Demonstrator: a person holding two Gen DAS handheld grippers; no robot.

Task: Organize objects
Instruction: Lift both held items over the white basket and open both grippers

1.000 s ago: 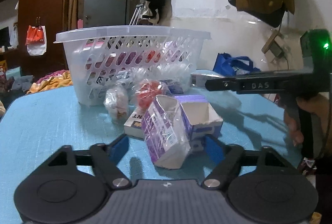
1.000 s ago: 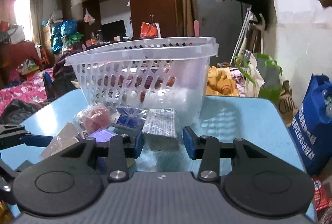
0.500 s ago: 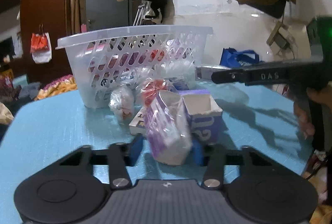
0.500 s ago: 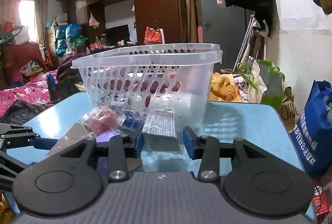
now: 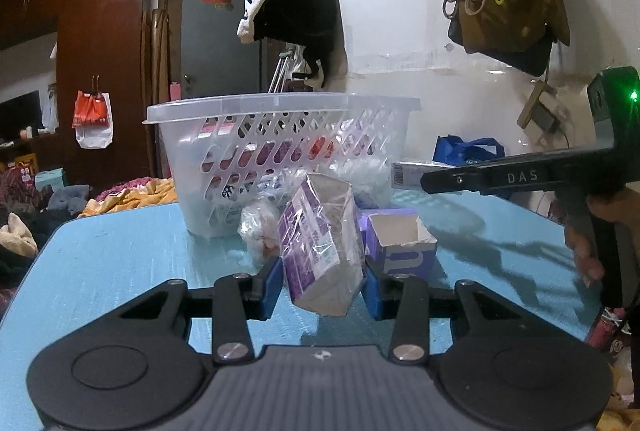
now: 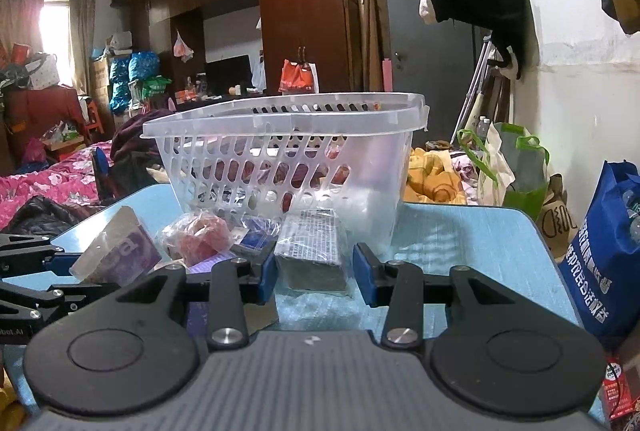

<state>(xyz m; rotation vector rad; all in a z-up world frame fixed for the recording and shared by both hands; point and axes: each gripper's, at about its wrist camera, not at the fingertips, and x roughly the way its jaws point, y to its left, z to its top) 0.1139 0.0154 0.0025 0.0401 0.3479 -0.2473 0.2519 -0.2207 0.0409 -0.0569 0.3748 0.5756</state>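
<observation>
1. Since the earlier frames, the left gripper (image 5: 323,281) has drawn its jaws in from wide apart until they clamp the plastic-wrapped purple carton (image 5: 320,245), which now looks lifted and tilted, with its shadow on the table (image 5: 120,263) below it. The right gripper (image 6: 314,273) has scarcely moved.

2. In the left wrist view the carton sits dead centre between the blue pads (image 5: 270,285), its long axis running up toward 11 o'clock and away from the camera.

3. The right gripper's jaws stand apart around a dark wrapped box (image 6: 312,251). Its left pad seems to touch the box, while a gap shows at the right pad, so I judge it not yet gripped. The box's long axis points to 12 o'clock, toward the basket.

4. The clear plastic basket (image 5: 280,107) lies at 12 o'clock from both grippers, just behind the loose things. The left carton must rise over the rim to go in, and I judge the left hand the readier one.

5. Through the basket's slotted wall, red and purplish packets show, so it already holds some goods.

6. On the table in front of it lie an open-topped purple box (image 5: 400,243) at 1 o'clock of the left jaws, and a bagged red item (image 6: 200,235) at 10 o'clock of the right jaws.
</observation>
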